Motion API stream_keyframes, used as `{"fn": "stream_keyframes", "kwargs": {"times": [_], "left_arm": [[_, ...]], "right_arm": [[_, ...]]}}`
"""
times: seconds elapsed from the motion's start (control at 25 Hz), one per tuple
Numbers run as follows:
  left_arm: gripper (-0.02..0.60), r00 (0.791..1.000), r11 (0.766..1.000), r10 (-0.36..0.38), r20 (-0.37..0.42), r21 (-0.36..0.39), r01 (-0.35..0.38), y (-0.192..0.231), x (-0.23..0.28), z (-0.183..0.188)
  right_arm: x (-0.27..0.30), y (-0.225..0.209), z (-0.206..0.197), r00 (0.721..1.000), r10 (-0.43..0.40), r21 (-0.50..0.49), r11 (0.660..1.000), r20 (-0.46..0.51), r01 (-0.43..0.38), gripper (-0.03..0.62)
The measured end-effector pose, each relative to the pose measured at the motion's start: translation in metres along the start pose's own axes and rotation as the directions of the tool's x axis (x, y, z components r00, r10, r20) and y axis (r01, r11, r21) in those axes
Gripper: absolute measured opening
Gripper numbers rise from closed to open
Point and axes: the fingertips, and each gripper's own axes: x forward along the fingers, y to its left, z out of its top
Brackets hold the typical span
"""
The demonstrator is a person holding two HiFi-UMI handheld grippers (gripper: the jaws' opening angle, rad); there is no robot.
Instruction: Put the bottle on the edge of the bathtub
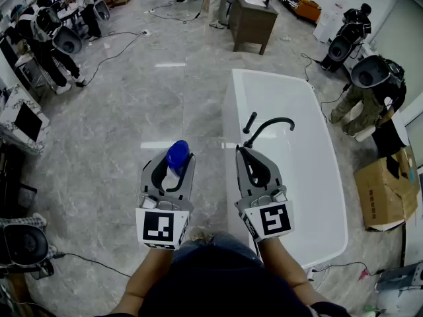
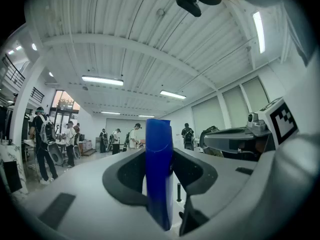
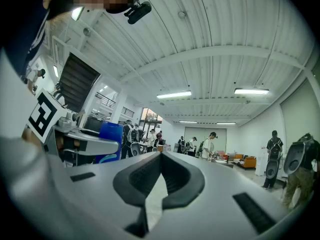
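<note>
A bottle with a blue cap (image 1: 177, 154) stands upright between the jaws of my left gripper (image 1: 173, 170), which is shut on it and held level over the grey floor, left of the white bathtub (image 1: 229, 111). In the left gripper view the blue bottle (image 2: 159, 184) fills the gap of the left gripper (image 2: 161, 159). My right gripper (image 1: 241, 152) is shut with nothing in it, and hangs over the tub's near left rim by the black faucet (image 1: 268, 129). The right gripper view shows the right gripper (image 3: 160, 155) with tips meeting, and the bottle (image 3: 111, 134) to its left.
A black handle (image 1: 250, 122) stands on the tub rim beside the faucet. A cardboard box (image 1: 388, 190) lies right of the tub. A wooden cabinet (image 1: 254, 20) stands beyond it. Several people with gear stand around the room, and cables (image 1: 115, 53) run across the floor.
</note>
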Motion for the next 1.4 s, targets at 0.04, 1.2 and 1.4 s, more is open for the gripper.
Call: {"fn": "stream_keyframes", "kwargs": {"times": [0.04,1.2,1.4], "left_arm": [[0.172,1.0,1.0,-0.004,0.002,0.0,0.004,0.004,0.001,0.001],[0.172,0.998,0.998,0.055,0.026,-0.022,-0.054,0.097,0.275,-0.023],[0.172,0.997,0.997,0.069,0.031,-0.027,-0.068,0.116,0.346,-0.025]], "right_arm": [[0.003,0.001,0.0,1.0,-0.006,-0.002,1.0,-0.003,0.006,0.026],[0.253,-0.163,-0.065,0.996,0.094,0.069,0.993,-0.005,-0.093,0.028],[0.314,-0.21,-0.075,0.994,0.111,0.057,0.992,0.013,-0.112,0.028]]}}
